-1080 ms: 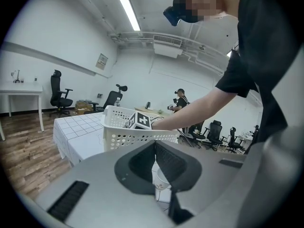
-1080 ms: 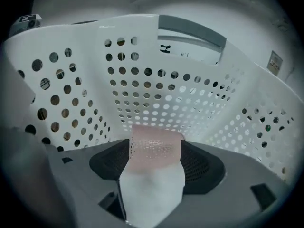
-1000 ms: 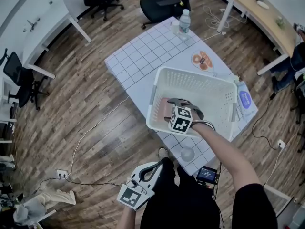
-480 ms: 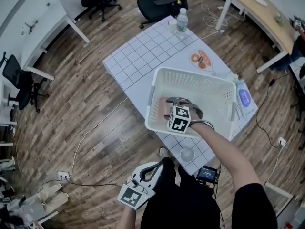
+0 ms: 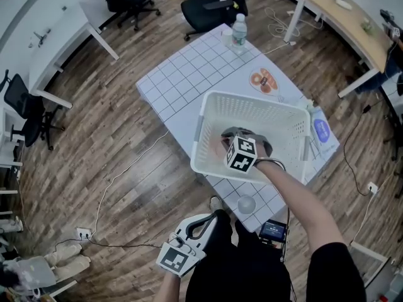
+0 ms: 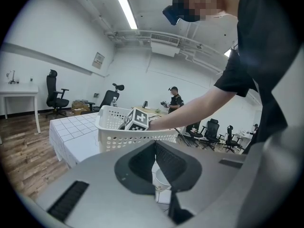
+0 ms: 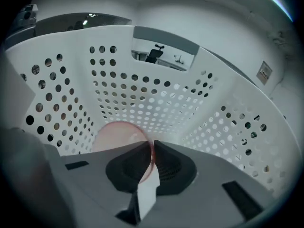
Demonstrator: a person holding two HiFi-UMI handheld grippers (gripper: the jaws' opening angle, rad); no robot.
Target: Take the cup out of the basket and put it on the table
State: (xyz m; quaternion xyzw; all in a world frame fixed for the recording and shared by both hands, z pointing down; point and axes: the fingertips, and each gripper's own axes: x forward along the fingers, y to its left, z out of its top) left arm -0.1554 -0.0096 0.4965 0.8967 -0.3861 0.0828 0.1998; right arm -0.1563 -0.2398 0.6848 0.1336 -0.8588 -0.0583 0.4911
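A white perforated basket [image 5: 249, 99] stands on the checked table [image 5: 189, 74]. A translucent pink cup [image 5: 217, 146] lies inside it near the left wall. My right gripper [image 5: 232, 136] reaches down into the basket. In the right gripper view its jaws are closing, and the pink cup's [image 7: 118, 137] thin rim is pinched between the pads of the right gripper [image 7: 153, 152]. My left gripper [image 5: 196, 226] hangs low by the person's legs, off the table. In its own view the left gripper [image 6: 155, 161] is shut with nothing in it and faces the basket [image 6: 114, 127].
A white paper cup [image 5: 247, 203] stands on the table's near corner. A water bottle [image 5: 238, 29] is at the far corner, an orange-patterned plate [image 5: 266, 79] and a blue packet [image 5: 323, 131] beside the basket. Office chairs [image 5: 211, 8] and desks surround the table.
The right gripper has shifted slightly to the right inside the basket, over the pink cup. The left gripper has stayed where it was.
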